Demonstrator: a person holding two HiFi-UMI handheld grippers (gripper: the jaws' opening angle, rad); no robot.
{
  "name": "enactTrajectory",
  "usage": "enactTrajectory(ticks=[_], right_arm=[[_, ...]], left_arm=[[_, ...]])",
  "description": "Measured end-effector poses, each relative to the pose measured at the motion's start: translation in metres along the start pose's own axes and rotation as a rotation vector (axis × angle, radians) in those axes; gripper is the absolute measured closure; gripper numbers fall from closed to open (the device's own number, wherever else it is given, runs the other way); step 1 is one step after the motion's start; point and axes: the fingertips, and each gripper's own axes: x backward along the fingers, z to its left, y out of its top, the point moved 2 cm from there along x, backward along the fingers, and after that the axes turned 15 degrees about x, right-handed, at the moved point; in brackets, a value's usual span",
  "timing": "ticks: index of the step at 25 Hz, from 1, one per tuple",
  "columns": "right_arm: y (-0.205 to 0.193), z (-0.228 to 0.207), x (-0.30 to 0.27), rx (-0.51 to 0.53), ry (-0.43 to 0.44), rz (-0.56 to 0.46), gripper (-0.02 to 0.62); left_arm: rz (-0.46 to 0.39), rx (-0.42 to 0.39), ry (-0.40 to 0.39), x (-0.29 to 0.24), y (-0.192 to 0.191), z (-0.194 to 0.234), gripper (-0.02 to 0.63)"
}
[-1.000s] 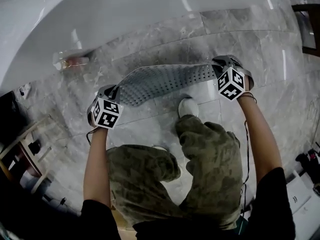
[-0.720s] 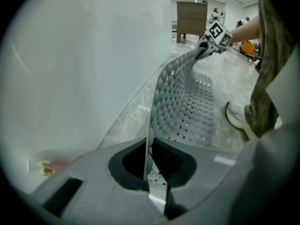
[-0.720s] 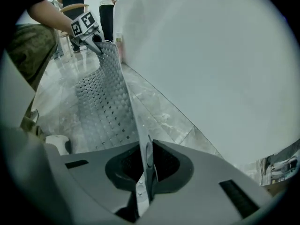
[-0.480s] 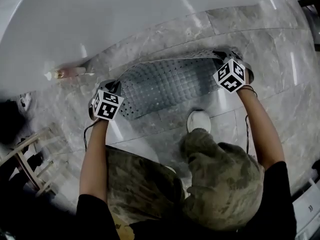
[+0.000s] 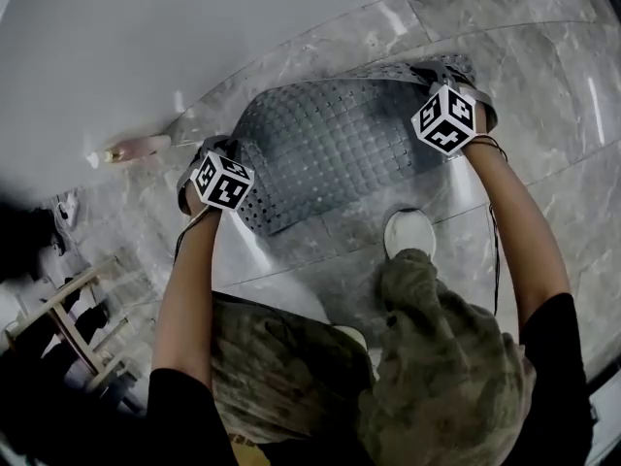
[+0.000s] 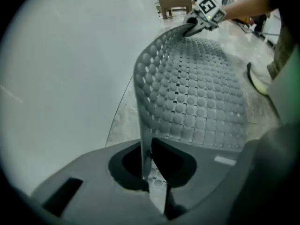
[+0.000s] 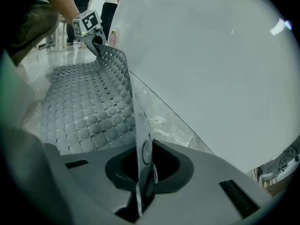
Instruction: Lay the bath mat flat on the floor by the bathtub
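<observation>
A grey perforated bath mat [image 5: 330,149] is stretched between my two grippers, low over the marble floor beside the white bathtub [image 5: 126,47]. My left gripper [image 5: 215,155] is shut on the mat's left end, and its far edge [image 6: 197,93] arches upward. My right gripper [image 5: 434,74] is shut on the right end. In the left gripper view the mat's edge runs straight into the shut jaws [image 6: 147,168]. The right gripper view shows its jaws [image 7: 143,172] pinching the mat [image 7: 89,107], whose near part lies on the floor, with the tub wall [image 7: 211,55] close on the right.
A small pinkish bottle [image 5: 136,147] lies at the tub's foot, left of the mat. The person's white shoe [image 5: 409,231] stands just behind the mat. A wooden stool [image 5: 68,328] is at the lower left. Marble floor [image 5: 553,76] extends right.
Both grippers have moved forward toward the tub and lower. The mat has gone from a narrow hanging strip to a wide sheet spread over the floor.
</observation>
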Motion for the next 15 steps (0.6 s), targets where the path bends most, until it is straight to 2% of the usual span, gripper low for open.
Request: enactTrajectory(ticks=[2,5,7,8,10,13,15], right_arm=[[-0.001,-0.007,-0.008,-0.004,-0.005,0.011,0.571],[0.001,-0.023,-0.018,-0.060,-0.019,0.017,0.571],[0.002,-0.032,-0.025,-0.046,-0.018,0.035,0.569],[0.002,-0.034,-0.030,-0.029,-0.008,0.050,0.569],[0.002,-0.034,-0.039,-0.021,0.015,0.071,0.569],[0.001,-0.038,-0.046,-0.026,0.000,0.067,0.565],[-0.001,-0.040,-0.047,-0.041,-0.018,0.058,0.563]], left_arm=[[0.013,-0.043,0.041,-0.006,0.006,0.007,0.576],[0.008,-0.020,0.062,-0.010,0.012,0.026,0.574],[-0.003,-0.002,0.082,-0.015,0.016,0.037,0.561],[-0.013,0.008,0.100,-0.018,0.017,0.041,0.530],[-0.042,0.068,0.129,-0.021,0.019,0.051,0.415],[-0.083,0.203,0.110,-0.022,0.019,0.059,0.354],[-0.090,0.207,0.112,-0.022,0.015,0.059,0.321]])
